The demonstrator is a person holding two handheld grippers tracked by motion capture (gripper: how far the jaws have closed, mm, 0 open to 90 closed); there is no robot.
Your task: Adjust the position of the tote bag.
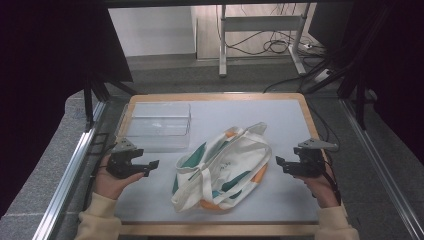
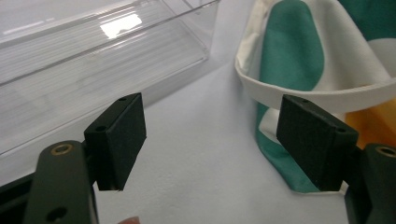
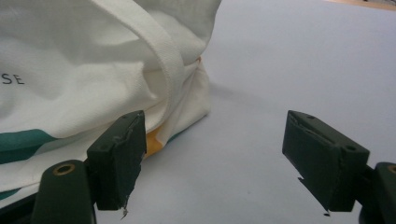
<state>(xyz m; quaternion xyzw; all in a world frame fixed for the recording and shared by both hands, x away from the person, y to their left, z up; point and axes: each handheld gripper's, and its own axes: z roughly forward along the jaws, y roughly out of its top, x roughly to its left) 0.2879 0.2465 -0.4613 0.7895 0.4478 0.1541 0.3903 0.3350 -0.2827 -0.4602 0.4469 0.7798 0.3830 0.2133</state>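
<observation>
The cream canvas tote bag with green and orange patches [image 1: 220, 167] lies slumped at the centre of the high view, on the pale blue mat of the wood-edged table [image 1: 292, 120]; I judge it light, soft and floppy, likely to sag and fold wherever I lift it, so the flat cream webbing strap [image 3: 163, 56] or a hemmed rim looks the surest hold; the cloth is not fragile, though a single layer could slip from the pads. My left gripper [image 1: 150, 167] sits at the lower left of the high view, just beside the bag, jaws spread wide with nothing between them; in the left gripper view the bag's rim [image 2: 322, 95] is at the right. My right gripper [image 1: 281, 165] waits at the lower right, likewise gaping and empty, apart from the cloth. A clear rectangular plastic box [image 1: 159, 125] stands at the upper left, near the bag.
</observation>
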